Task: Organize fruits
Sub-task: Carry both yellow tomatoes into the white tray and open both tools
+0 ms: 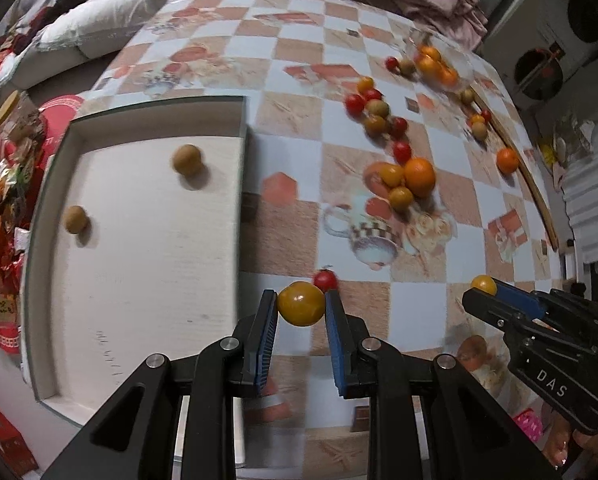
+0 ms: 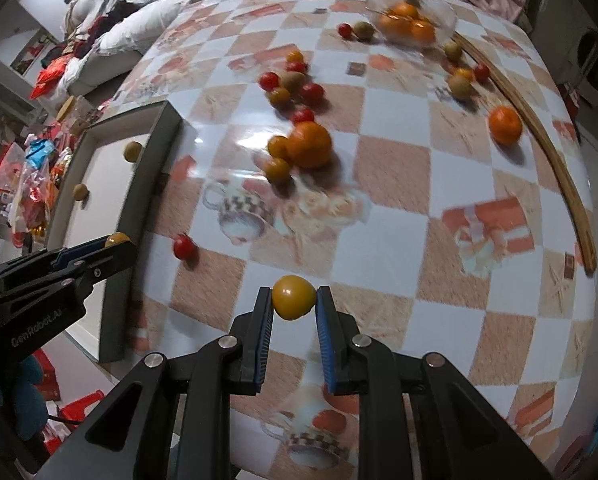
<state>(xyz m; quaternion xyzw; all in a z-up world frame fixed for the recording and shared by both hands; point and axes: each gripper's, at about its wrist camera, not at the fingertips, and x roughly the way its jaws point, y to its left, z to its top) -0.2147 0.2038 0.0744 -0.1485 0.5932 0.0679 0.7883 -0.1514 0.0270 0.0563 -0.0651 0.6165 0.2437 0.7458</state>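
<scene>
My left gripper [image 1: 301,304] is shut on a yellow tomato [image 1: 301,303], held just right of the white tray [image 1: 147,280]. The tray holds two brown round fruits [image 1: 187,159] [image 1: 76,219]. My right gripper [image 2: 294,299] is shut on another yellow tomato [image 2: 293,297] above the checked tablecloth. Each gripper shows in the other's view, the right one [image 1: 483,286] and the left one [image 2: 117,240]. A red tomato [image 1: 325,280] lies just beyond my left fingertips. Loose oranges [image 2: 310,145], red and yellow tomatoes and brown fruits are scattered mid-table.
A clear bowl [image 2: 443,12] with oranges stands at the far side. A thin wooden stick [image 2: 555,160] runs along the right table edge. Snack packets [image 1: 3,184] lie left of the tray. Cushions and cloth lie beyond the table.
</scene>
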